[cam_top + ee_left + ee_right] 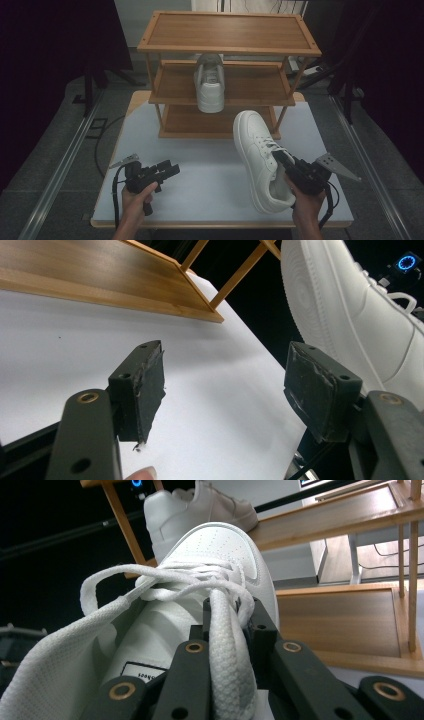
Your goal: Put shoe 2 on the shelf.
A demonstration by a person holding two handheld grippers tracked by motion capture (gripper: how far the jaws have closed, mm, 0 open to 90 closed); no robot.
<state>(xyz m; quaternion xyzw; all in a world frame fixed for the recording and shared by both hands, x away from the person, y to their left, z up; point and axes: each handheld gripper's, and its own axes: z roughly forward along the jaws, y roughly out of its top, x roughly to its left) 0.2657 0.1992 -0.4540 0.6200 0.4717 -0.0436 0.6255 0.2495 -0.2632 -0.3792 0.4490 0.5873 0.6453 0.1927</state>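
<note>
- The right gripper (278, 156) is gripping a white sneaker (257, 155) by the tongue at its opening, its fingers closed tight on the padded fabric.
- In the right gripper view, the fingers (260, 630) are pinching the tongue just behind the laces, and the toe of the white sneaker (210, 555) is pointing away towards the shelves.
- The sneaker is sitting over the right half of the white worktop (200, 185), heel near the front edge, toe pointing at the wooden shoe rack (227, 50). I cannot tell whether its sole is resting on the worktop or hanging just above it.
- A second white sneaker (210, 82) is standing on the rack's middle shelf, its heel facing the person.
- The left gripper (172, 168) is hanging low over the left front part of the worktop, well apart from the sneaker, with a hand wrapped around its handle.
- In the left gripper view, its fingers (145, 385) are standing wide apart with nothing between them, bare worktop (70, 335) showing in the gap.
</note>
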